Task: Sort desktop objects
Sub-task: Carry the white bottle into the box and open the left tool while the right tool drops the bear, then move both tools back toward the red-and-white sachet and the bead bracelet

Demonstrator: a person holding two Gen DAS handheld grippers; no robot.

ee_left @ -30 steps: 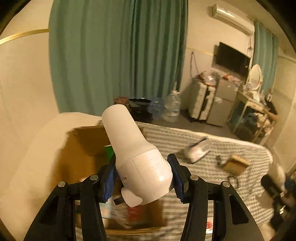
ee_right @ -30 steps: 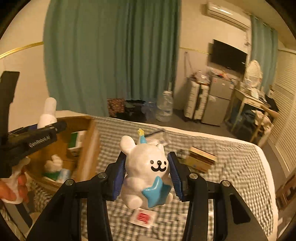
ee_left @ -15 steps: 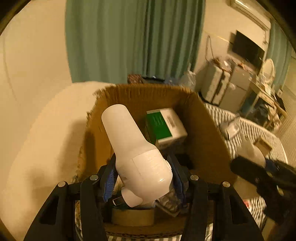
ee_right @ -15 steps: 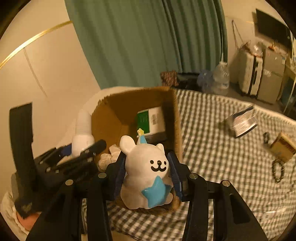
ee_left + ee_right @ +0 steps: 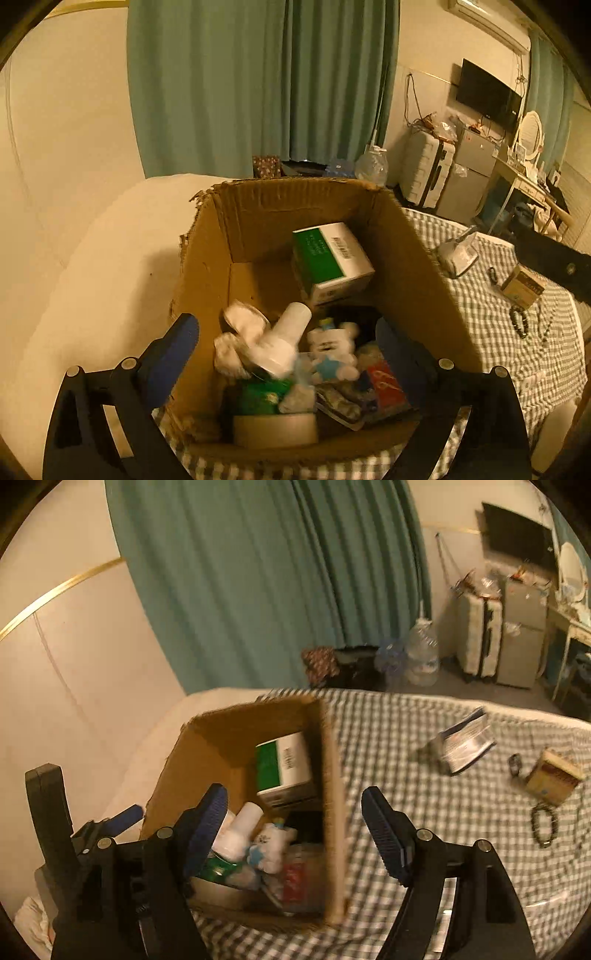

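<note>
both grippers are opening over the cardboard box [image 5: 413,258] at the near left corner of the checked bed cover [image 5: 388,738]: the left gripper [image 5: 288,343] and right gripper [image 5: 293,823] are holding nothing. the white bottle [image 5: 284,343] and bear figure [image 5: 332,354] are lying inside. the drop-off step seems finished; next, reaching for the packet [image 5: 463,744] and small box [image 5: 552,779] toward the far right edge.

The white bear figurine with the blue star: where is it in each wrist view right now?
Left wrist: white bear figurine lies low centre, inside the cardboard box.
Right wrist: figurine lies lower left of centre, in the box.
Shared landmark: green-and-white carton behind it.
</note>
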